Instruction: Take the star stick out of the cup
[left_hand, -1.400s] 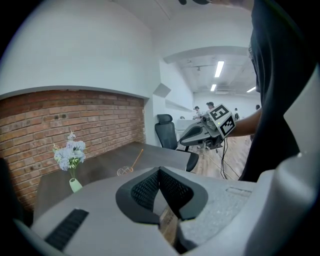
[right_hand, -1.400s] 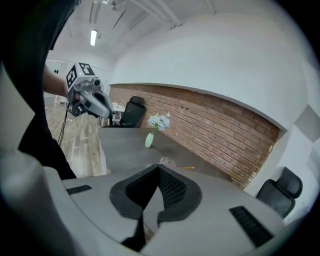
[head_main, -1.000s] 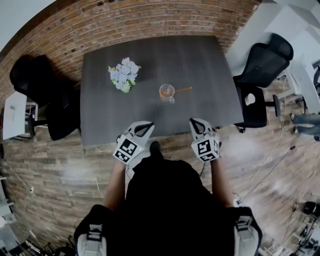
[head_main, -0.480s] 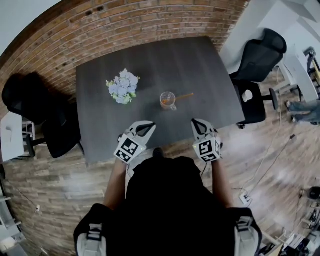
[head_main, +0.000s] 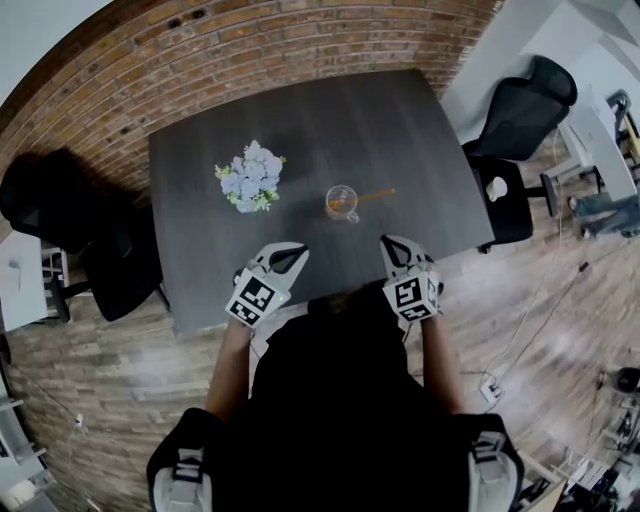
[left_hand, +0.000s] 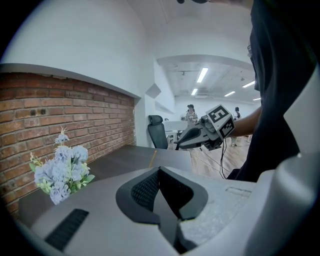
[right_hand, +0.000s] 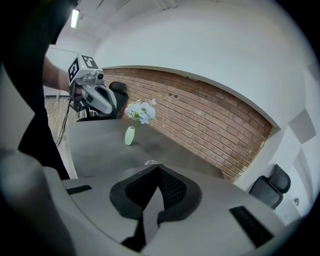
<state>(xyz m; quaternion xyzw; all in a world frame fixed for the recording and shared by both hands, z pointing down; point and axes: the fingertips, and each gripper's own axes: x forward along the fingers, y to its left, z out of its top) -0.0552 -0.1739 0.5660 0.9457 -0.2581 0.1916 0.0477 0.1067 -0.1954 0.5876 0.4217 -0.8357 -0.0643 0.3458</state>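
A clear glass cup stands mid-table with the orange star stick leaning out over its rim to the right. The stick's thin end shows just above my left gripper's body. My left gripper is held at the table's near edge, left of the cup and well short of it, jaws shut and empty. My right gripper is held at the near edge to the right, also shut on nothing. The cup's rim barely shows over the right gripper. The left gripper view looks over its own jaws.
The dark grey table stands against a brick wall. A bunch of pale blue flowers in a small green vase sits left of the cup. Black office chairs stand at the left and right.
The table and cup have shifted slightly in the head view as the person's head moved. Both grippers keep the same pose at the near edge, and the stick stays in the cup.
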